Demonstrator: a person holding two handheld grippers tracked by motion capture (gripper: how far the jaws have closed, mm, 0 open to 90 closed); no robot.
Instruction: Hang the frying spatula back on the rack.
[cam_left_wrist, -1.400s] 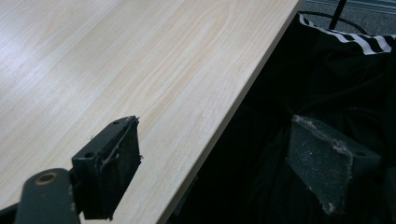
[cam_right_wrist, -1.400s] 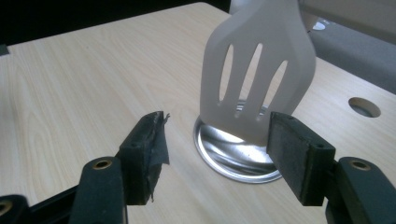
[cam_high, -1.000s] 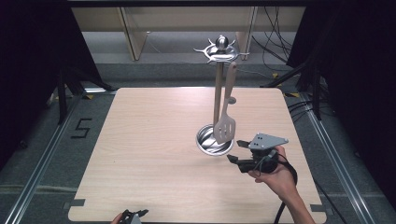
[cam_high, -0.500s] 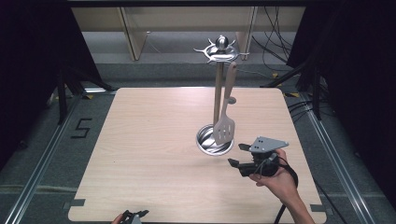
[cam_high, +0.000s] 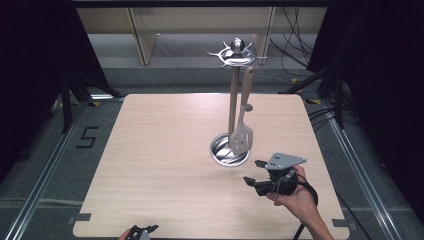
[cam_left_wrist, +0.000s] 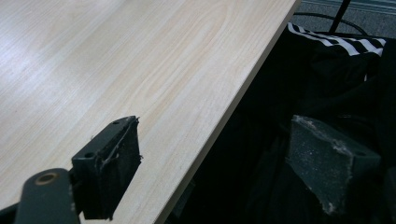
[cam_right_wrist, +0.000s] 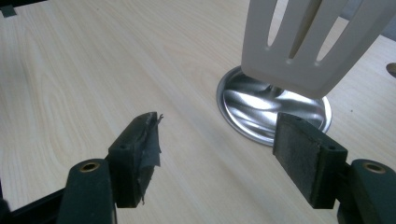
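While the right gripper hangs low over the worktop, its 2 fingers stand wide apart with nothing between them, the worn pad of 1 frayed at its upper edge. Just ahead of them, in the right gripper view, hangs the pale slotted spatula, its blade over the round metal base of the utensil stand; whether the blade touches the base cannot be told. From the high view the spatula hangs from the crown of hooks at the top of the stand's upright pole, handle uppermost. Judgement: it looks light and rigid, probably plastic, smooth enough to slip, and free to swing on its hook; the flat blade or the lower handle offers the fingers 2 parallel faces, and a lift upward would likely be needed to clear the hook. The left gripper sits at the near edge of the worktop, fingers likewise spread wide and empty, 1 over the wood, the other past the edge above dark fabric with white stripes. Legible writing: a "5" taped on the floor left of the worktop; no brand or label can be read on the spatula or stand.
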